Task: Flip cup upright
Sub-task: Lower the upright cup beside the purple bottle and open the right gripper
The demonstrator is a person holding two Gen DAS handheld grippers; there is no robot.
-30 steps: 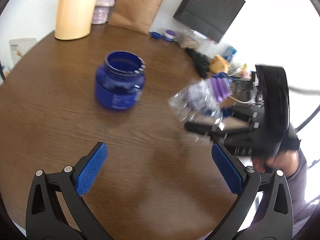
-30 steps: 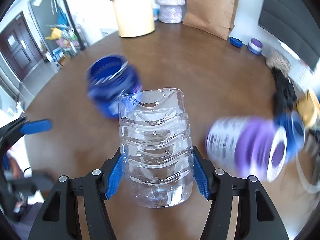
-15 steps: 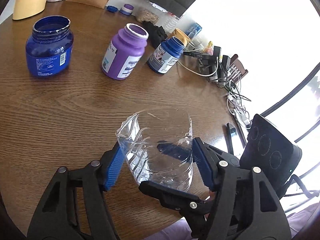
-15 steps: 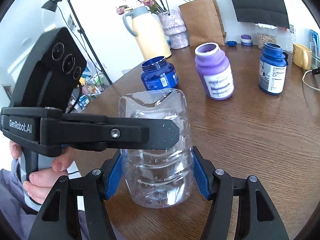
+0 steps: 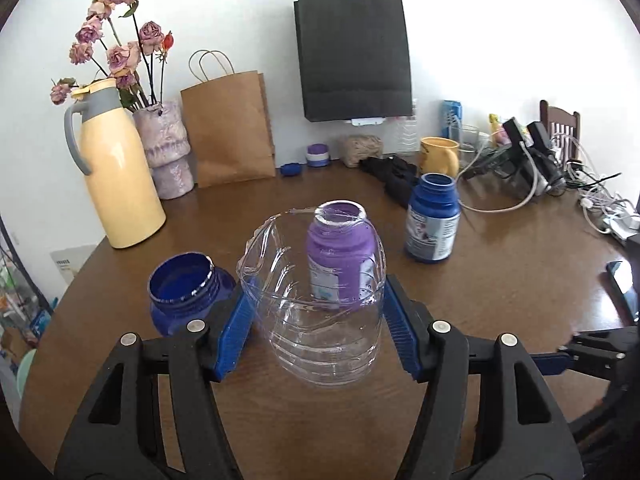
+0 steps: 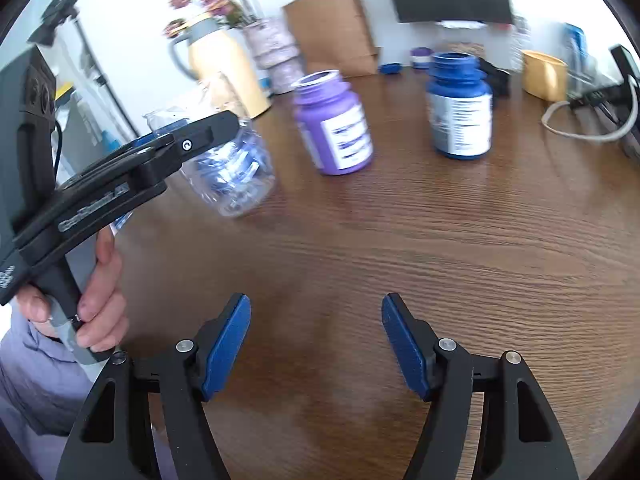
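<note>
The cup point(image 5: 320, 320) is a clear plastic cut-off bottle, mouth up. My left gripper point(image 5: 316, 328) is shut on it, blue pads on both sides, and holds it upright just above the brown table point(image 5: 500, 300). In the right wrist view the cup point(image 6: 232, 176) shows blurred at the left, clamped in the left gripper point(image 6: 200, 140). My right gripper point(image 6: 316, 344) is open and empty above bare table wood, to the right of the cup; its fingertip shows in the left wrist view point(image 5: 592, 354).
An open blue jar point(image 5: 184, 296), a purple bottle point(image 5: 340, 256) and a dark blue bottle point(image 5: 432, 220) stand behind the cup. A yellow jug point(image 5: 116, 176), vase, paper bags, yellow mug point(image 5: 438, 156) and cables point(image 5: 560, 184) line the back.
The right gripper let go of the cup and drew back to the right. The left gripper, shut on it, has swung to face the back wall with the cup upright.
</note>
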